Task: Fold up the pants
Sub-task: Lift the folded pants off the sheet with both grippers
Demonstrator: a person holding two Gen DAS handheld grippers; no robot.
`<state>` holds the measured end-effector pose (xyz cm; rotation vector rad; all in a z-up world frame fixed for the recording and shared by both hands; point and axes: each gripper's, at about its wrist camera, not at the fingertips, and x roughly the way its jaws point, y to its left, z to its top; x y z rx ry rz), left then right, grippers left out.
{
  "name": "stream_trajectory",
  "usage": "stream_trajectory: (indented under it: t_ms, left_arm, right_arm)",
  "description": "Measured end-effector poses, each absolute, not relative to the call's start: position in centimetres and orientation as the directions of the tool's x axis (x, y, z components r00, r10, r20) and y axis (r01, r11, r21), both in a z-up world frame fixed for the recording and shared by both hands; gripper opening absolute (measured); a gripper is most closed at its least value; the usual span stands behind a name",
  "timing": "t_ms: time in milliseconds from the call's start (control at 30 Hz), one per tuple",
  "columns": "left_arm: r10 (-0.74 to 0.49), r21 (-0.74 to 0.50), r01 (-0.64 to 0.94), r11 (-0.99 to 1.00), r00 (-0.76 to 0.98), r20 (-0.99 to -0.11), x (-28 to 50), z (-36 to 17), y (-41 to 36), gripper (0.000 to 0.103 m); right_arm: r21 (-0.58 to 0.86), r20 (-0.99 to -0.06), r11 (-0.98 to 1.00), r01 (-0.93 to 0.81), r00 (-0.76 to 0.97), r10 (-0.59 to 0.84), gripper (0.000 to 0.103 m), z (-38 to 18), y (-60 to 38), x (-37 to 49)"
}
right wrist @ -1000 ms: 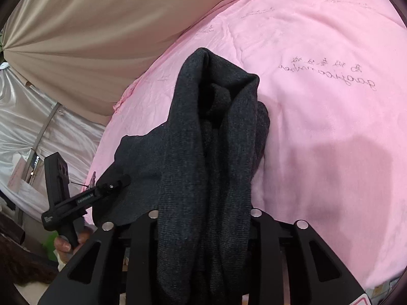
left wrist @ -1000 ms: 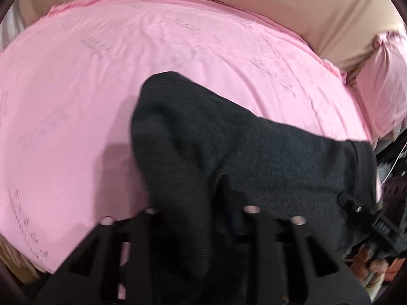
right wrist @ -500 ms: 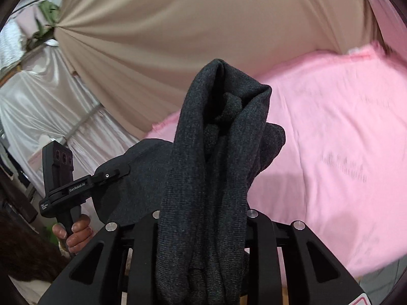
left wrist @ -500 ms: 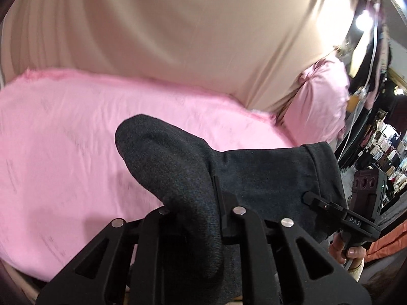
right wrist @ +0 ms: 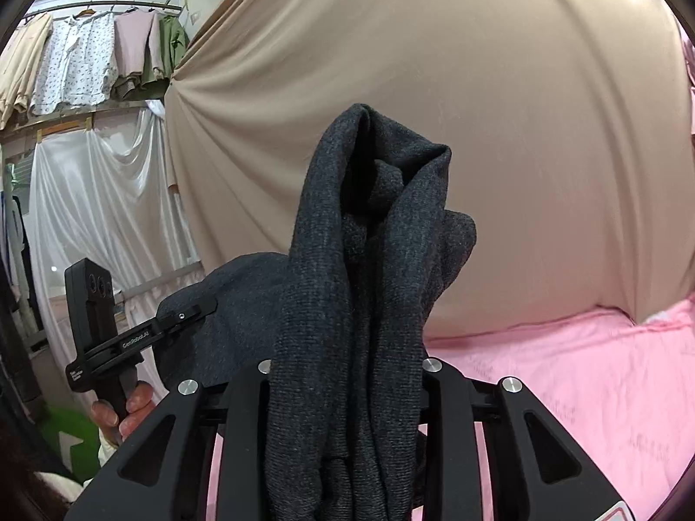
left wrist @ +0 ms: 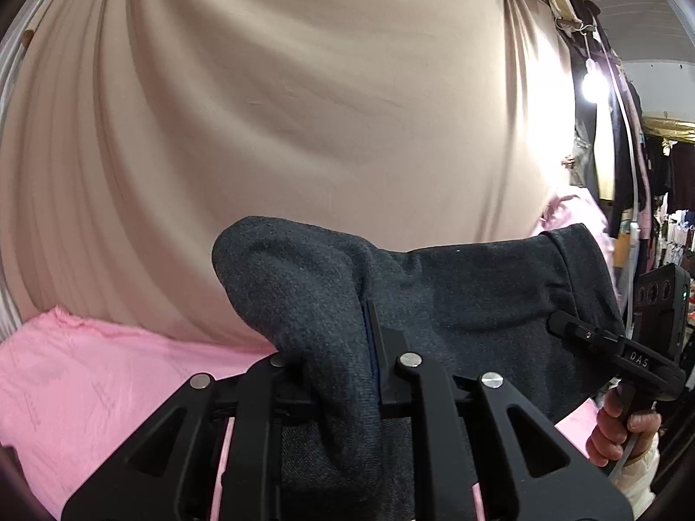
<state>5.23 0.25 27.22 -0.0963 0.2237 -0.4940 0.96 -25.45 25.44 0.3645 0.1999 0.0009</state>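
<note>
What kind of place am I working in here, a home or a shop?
Probably a clothing shop or market stall, not a home. Shirts hang along a rail, more garments hang near a bare bulb, and a beige cloth backdrop is draped behind the pink-covered surface.

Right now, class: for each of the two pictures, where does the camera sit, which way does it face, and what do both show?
Left wrist: on the left gripper, facing roughly level at the beige curtain; its own fingers clamp the dark pants, with the right gripper and hand at right.
Right wrist: on the right gripper, facing the same curtain; bunched pants rise between its fingers, left gripper and hand at left.
Shared: pants, curtain, pink bedsheet.
</note>
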Motion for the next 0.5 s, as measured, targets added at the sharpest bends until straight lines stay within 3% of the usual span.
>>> stream_trajectory:
  t_ms: [133, 333, 433, 500]
  left_arm:
    - [-0.431, -0.122, 0.414, 0.902, 0.868, -0.247, 12.6, 24.5, -1.6, 0.015]
    - [-0.361, -0.111, 0.345, 0.932, 0.859, -0.364, 23.5, 15.9, -4.2, 0.015]
    - [-0.313, -0.098, 0.303, 0.948, 0.825, -0.471, 29.0, 9.6, -5.6, 0.017]
    - [-0.277, -0.098, 0.273, 0.957, 0.763, -0.583, 32.7, 4.1, -6.1, 0.022]
  right_arm:
    - [0.411, -0.227, 0.909, 0.068, 0.973, 0.03, 0.026, 22.0, -30.1, 7.1]
    - [0.49, -0.35, 0.854, 0.177, 0.937, 0.007, 0.026, 11.5, -36.6, 16.1]
    - [0.524, -0.446, 0.813, 0.256, 0.895, 0.005, 0.028, 5.1, -39.2, 20.0]
    - [0.52, -0.566, 0.782, 0.344, 0.824, 0.014, 0.032, -0.1, -40.8, 22.1]
